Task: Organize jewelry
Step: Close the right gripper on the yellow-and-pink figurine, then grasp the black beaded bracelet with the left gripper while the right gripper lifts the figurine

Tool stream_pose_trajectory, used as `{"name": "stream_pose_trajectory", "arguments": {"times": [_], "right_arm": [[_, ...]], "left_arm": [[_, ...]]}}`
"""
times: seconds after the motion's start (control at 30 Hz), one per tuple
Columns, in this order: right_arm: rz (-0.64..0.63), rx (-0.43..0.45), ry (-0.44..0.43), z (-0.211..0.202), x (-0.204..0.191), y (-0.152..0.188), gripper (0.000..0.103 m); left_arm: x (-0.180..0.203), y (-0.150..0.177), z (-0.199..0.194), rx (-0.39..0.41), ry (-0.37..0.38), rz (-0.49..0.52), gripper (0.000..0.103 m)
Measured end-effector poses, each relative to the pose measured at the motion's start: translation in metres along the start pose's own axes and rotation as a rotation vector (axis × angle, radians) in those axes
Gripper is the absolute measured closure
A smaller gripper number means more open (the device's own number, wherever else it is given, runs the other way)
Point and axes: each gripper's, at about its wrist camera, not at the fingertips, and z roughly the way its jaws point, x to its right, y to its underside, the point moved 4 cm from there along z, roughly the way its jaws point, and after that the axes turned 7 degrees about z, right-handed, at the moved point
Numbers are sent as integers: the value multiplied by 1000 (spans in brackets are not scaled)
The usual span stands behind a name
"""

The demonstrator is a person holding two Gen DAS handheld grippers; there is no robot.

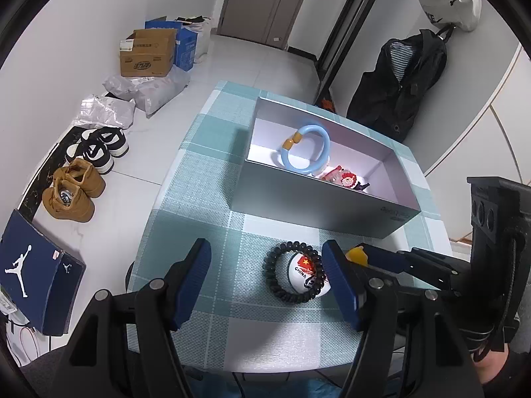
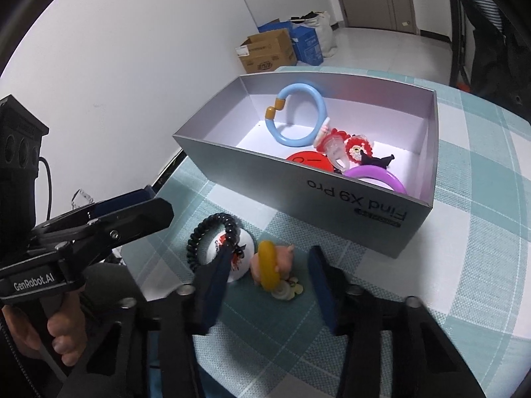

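- Your left gripper [image 1: 265, 282] is spread wide, its ribbed blue pads [image 1: 194, 282] framing the checked table and gripping nothing.
- Between those pads lies a black coiled bracelet [image 1: 293, 270], a springy spiral ring, resting on top of a glossy white round badge [image 1: 307, 273] printed with a red flag and "CHINA".
- Your right gripper [image 2: 268, 285] is also wide open and empty, with its smooth dark-blue fingers [image 2: 320, 285] either side of a yellow ring [image 2: 268, 267].
- That yellow ring is thick and rounded, standing on edge against a small pink figure [image 2: 282, 257]; a pale little charm [image 2: 287, 290] lies just beside them on the cloth.
- The tablecloth [image 1: 212, 165] has a fine woven texture in teal and white squares.
- The grey cardboard box [image 2: 298, 199] sits open behind these pieces, rectangular with matte walls and a white inside, with "Find X9 Pro" printed on its side.
- Inside the box, a light-blue open bangle [image 2: 300, 116] with mustard-coloured end caps leans upright.
- Near it in the box are a flat red disc [image 2: 307, 162], a smooth purple ring [image 2: 381, 177], a clear plastic clip [image 2: 337, 152] and a small red frilled charm [image 2: 360, 147] touching one another in a cluster.
- The black bracelet and yellow ring are both outside the box, on the cloth just in front of it.
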Motion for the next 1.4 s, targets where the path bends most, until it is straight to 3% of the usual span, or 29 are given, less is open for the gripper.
{"name": "stream_pose_trajectory", "arguments": {"times": [0.03, 0.07, 0.47, 0.67, 0.93, 1.13, 1.27, 1.3, 1.33, 1.4], "right_arm": [[0, -1, 3, -1, 0, 0, 77], [1, -3, 2, -1, 1, 0, 78], [-30, 39, -8, -13, -5, -6, 79], [-18, 73, -22, -25, -3, -12, 79], [3, 114, -34, -42, 3, -15, 79], [11, 134, -35, -51, 10, -15, 79], [23, 139, -35, -55, 15, -14, 79], [24, 141, -36, -55, 15, -14, 79], [24, 142, -35, -55, 15, -15, 79], [24, 144, -35, -55, 15, -15, 79]], "left_arm": [[0, 0, 0, -1, 0, 2, 38], [1, 0, 0, -2, 1, 4, 38], [2, 6, 3, -28, -3, 17, 38], [2, 8, 8, -62, 49, -22, 39], [12, 11, 21, -97, 20, 32, 39], [26, 18, 27, -124, -57, 148, 39], [29, 18, 26, -128, -53, 169, 39], [29, 18, 25, -128, -56, 173, 41], [30, 18, 25, -128, -57, 179, 50], [29, 18, 23, -128, -42, 177, 59]]}}
